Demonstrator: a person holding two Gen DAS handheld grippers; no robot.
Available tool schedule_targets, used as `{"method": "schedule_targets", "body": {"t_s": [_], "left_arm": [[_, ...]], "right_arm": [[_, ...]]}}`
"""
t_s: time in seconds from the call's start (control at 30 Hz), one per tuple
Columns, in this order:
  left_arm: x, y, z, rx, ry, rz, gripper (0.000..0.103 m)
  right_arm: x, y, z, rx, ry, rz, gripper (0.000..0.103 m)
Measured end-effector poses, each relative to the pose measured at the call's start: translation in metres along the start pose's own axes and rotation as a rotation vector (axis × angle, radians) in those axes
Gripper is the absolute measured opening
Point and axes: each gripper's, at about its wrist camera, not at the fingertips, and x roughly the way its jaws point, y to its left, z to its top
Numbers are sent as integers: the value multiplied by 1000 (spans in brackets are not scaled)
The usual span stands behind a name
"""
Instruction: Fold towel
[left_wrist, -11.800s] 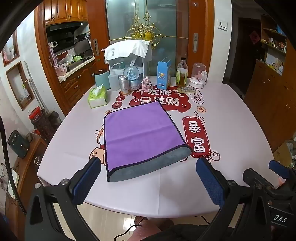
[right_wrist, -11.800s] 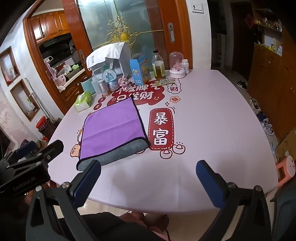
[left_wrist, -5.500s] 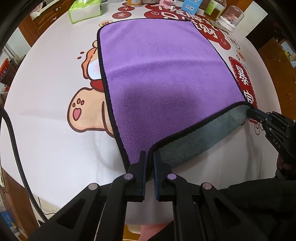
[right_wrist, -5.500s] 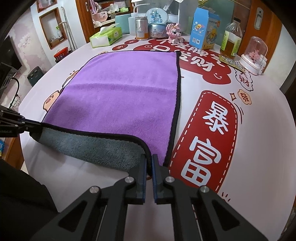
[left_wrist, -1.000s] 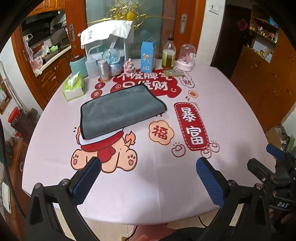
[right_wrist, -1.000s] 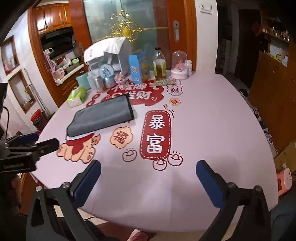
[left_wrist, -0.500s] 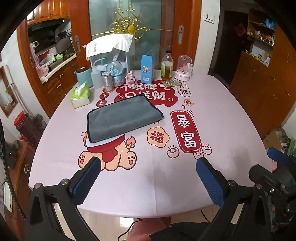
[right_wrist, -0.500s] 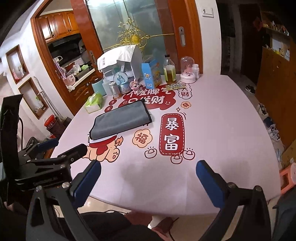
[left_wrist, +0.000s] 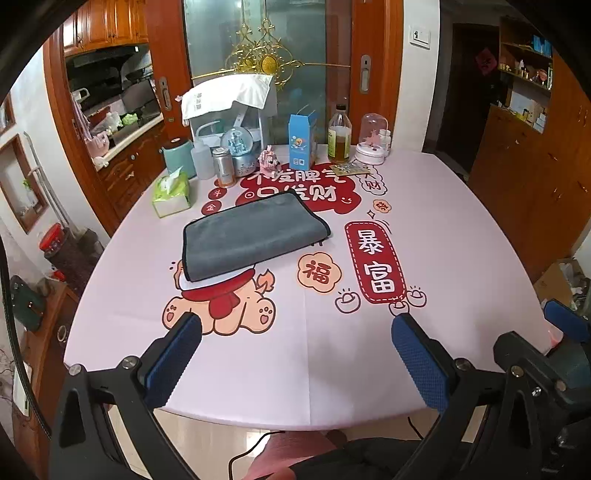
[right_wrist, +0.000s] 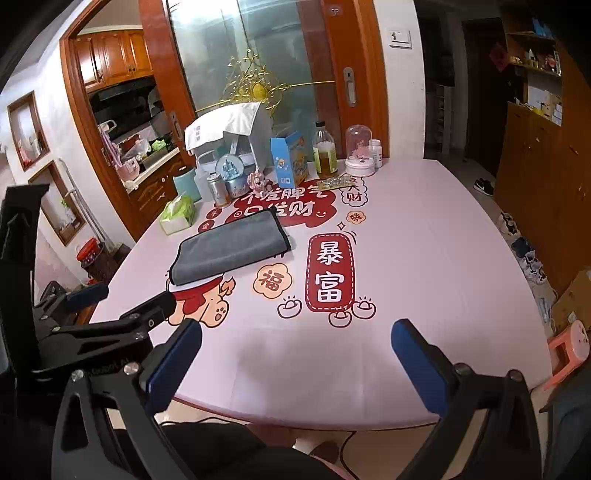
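From the left wrist camera, we see the towel lying folded, grey side up, on the pink printed table, toward eleven o'clock from our left gripper, whose blue-padded fingers stand wide apart and hold nothing. The towel's long axis runs from eight o'clock to two o'clock, its far corner pointing at the red lettering and the clutter of bottles beyond; a tissue box sits at its ten o'clock side, apart from it. From the right wrist camera, the towel lies further off, toward ten or eleven o'clock from our right gripper, which also gapes with nothing between its fingers. Here the long axis again climbs from lower left to upper right. We judge the left gripper the nearer, since it sits on the towel's side of the table. Both are held back at the near table edge, well apart from the cloth. We judge the folding done, or nearly so; any further fold would mean reaching forward and left for a short end.
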Motion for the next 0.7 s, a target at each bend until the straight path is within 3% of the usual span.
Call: {"method": "schedule_targets", "body": {"t_s": [0.7], "left_arm": [[-6,-1,6,-10,-53,67,102]], "right_arm": [[9,0,5,3,2,15,103]]}}
